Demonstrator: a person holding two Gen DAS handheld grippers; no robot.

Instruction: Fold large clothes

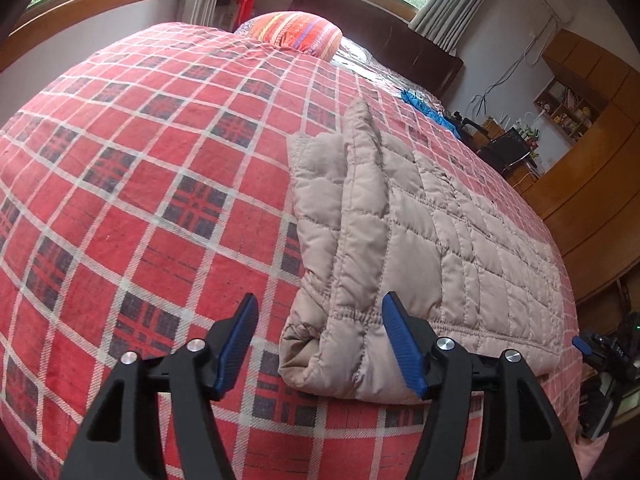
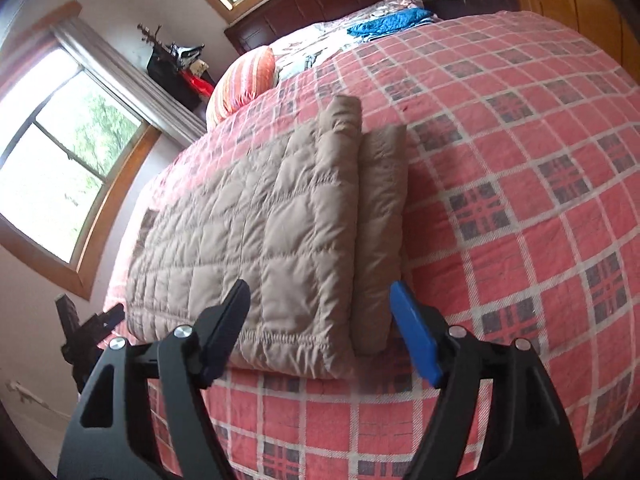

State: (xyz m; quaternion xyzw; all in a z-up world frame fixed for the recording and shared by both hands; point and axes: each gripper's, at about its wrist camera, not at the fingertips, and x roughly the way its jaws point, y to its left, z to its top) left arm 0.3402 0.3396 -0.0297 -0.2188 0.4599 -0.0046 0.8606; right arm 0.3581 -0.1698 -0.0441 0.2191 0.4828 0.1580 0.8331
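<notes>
Both grippers, left gripper (image 1: 320,344) and right gripper (image 2: 320,332), are hovering with fingers spread wide and empty over the near hem of the quilted jacket (image 1: 420,232), lying partly folded on the plaid bed (image 1: 160,200), seemingly lining up to pinch that edge for the next fold.

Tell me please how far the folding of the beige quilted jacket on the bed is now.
Done: both sides of the beige quilted jacket look folded inward, giving a long narrow shape on the plaid bedspread. In hand: nothing; the left gripper and the right gripper are open near its elastic hem, one at each corner. Left: probably folding it across its length.
</notes>
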